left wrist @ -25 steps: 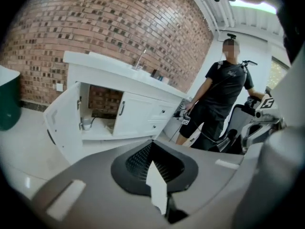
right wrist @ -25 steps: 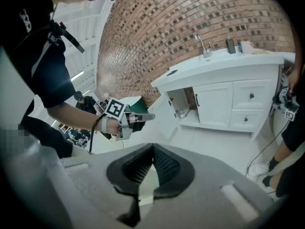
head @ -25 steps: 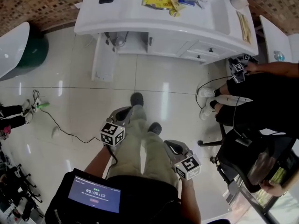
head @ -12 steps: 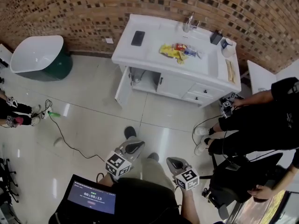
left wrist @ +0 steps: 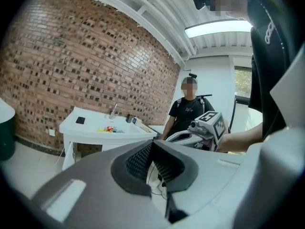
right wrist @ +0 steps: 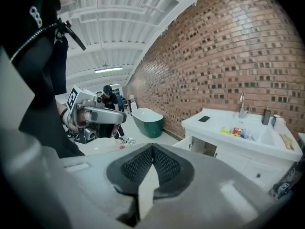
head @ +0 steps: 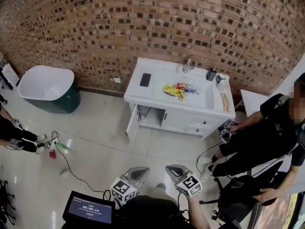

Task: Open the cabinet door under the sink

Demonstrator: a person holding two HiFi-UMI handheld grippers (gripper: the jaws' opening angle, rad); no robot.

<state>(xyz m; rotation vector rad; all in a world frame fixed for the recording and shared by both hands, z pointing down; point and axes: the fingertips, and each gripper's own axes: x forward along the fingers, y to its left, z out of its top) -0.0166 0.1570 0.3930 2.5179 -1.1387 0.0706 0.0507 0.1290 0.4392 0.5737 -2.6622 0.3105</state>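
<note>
The white sink cabinet stands against the brick wall, well ahead of me. Its left door hangs swung open, showing the pipe inside; the other door and drawers are closed. My left gripper and right gripper float side by side at the bottom of the head view, far short of the cabinet, both shut and empty. In the left gripper view the pads meet at the left gripper, with the cabinet beyond. The right gripper view shows the right gripper shut and the open door.
A green and white tub sits at the left. A person in black holds another gripper beside a chair at the right. A cable trails over the tiled floor. A phone and snack packets lie on the countertop.
Both grippers have risen from beside my legs. The head view has tilted up, so the brick wall and the whole cabinet now show, farther off.
</note>
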